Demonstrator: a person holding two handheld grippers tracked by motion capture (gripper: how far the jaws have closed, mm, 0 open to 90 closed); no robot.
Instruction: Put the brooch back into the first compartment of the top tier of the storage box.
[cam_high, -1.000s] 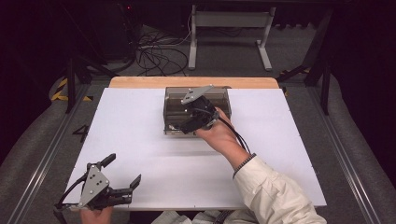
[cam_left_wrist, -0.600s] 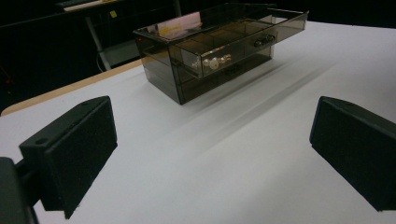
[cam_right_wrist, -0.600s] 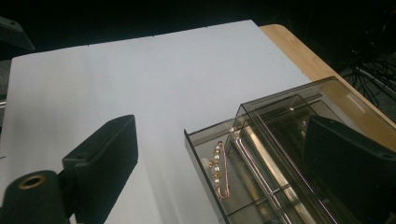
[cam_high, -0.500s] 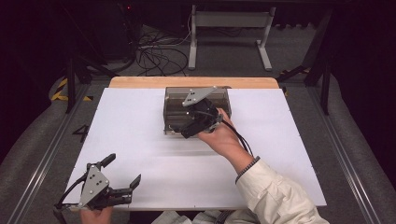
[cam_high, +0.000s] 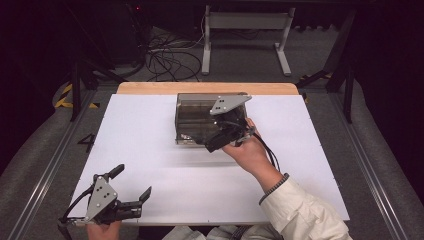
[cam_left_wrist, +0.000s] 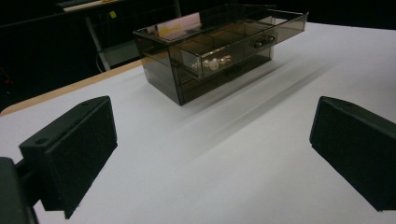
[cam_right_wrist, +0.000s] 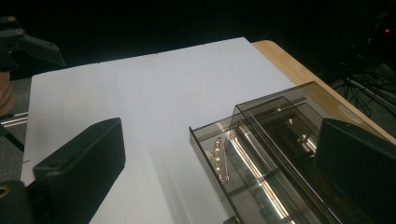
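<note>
The step in hand looks like opening a drawer of the box (cam_high: 196, 120), a small smoked-plastic chest that stands toward the far middle of the tabletop (cam_high: 150, 150). The top drawer (cam_left_wrist: 233, 39) is pulled partway out toward the person. The right gripper (cam_high: 220, 139) hovers at the box's near right corner, and its jaws have just been opening: they now stand wide with nothing between them, one to each side of the drawer's open end in the right gripper view. The drawer seems to have been let go, so the pull is probably finished or paused.

The next move, as I judge it, calls either for a fresh grip on the drawer's small knob (cam_left_wrist: 264, 42) to draw it further, or for reaching in after the jewellery (cam_right_wrist: 219, 158). Either needs a narrow, careful pinch, since the parts are small and the plastic is slick.

The left gripper (cam_high: 131, 192) rests at the near left corner of the tabletop, well apart from the box, jaws wide and empty.

The box is translucent, grey-brown, hard-edged and glossy, with thin walls and inner dividers. The jewellery is a fine chain with pale beads. The tabletop is matt white with a bare wooden strip along its far edge. The jaws are blocky, black and dull, with foam-like pads.
</note>
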